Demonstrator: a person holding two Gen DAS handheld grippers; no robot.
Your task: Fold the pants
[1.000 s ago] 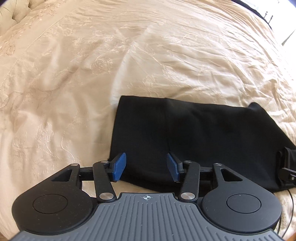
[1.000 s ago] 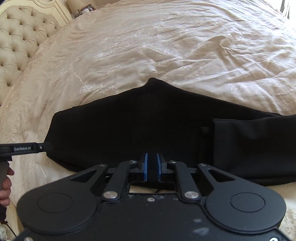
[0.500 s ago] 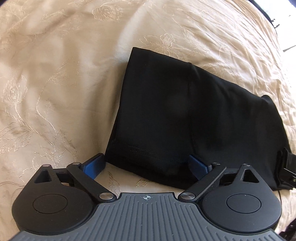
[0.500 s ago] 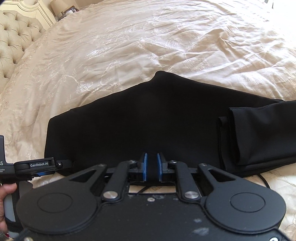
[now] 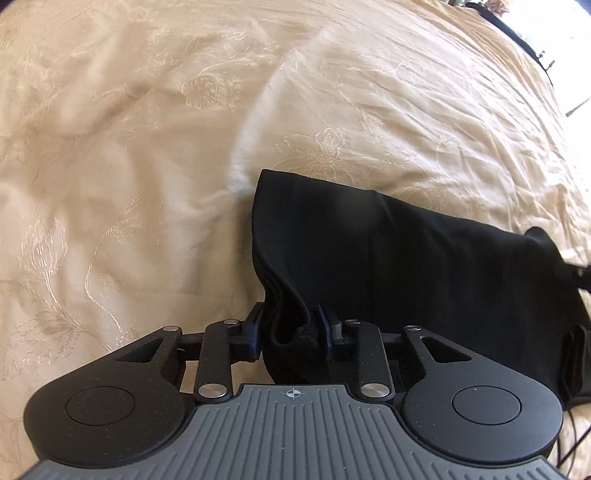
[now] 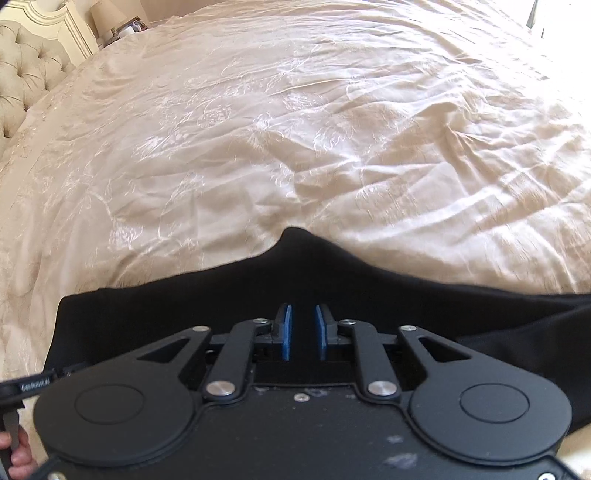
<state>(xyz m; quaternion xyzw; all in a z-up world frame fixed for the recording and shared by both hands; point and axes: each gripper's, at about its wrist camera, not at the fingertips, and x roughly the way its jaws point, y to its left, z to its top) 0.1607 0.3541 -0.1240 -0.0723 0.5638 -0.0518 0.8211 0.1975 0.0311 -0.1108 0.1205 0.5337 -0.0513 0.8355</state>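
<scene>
Black pants [image 5: 406, 266] lie folded on a cream embroidered bedspread [image 5: 129, 166]. My left gripper [image 5: 291, 332] is shut on the near left corner of the pants, and the cloth bunches up between its fingers. In the right wrist view the pants [image 6: 184, 306] stretch across the lower frame. My right gripper [image 6: 303, 330] sits over their near edge with a narrow gap between its blue pads [image 6: 285, 332]; black cloth fills the gap, but whether the pads pinch it is not clear.
The bedspread [image 6: 295, 129] stretches far beyond the pants. A tufted headboard [image 6: 26, 81] and a nightstand with a lamp [image 6: 107, 18] are at the far left. The other gripper and a hand [image 6: 18, 450] show at the lower left.
My left gripper went from wide open to closed on the pants' corner, lifting the cloth. My right gripper's pads have parted slightly and it has tilted lower over the pants.
</scene>
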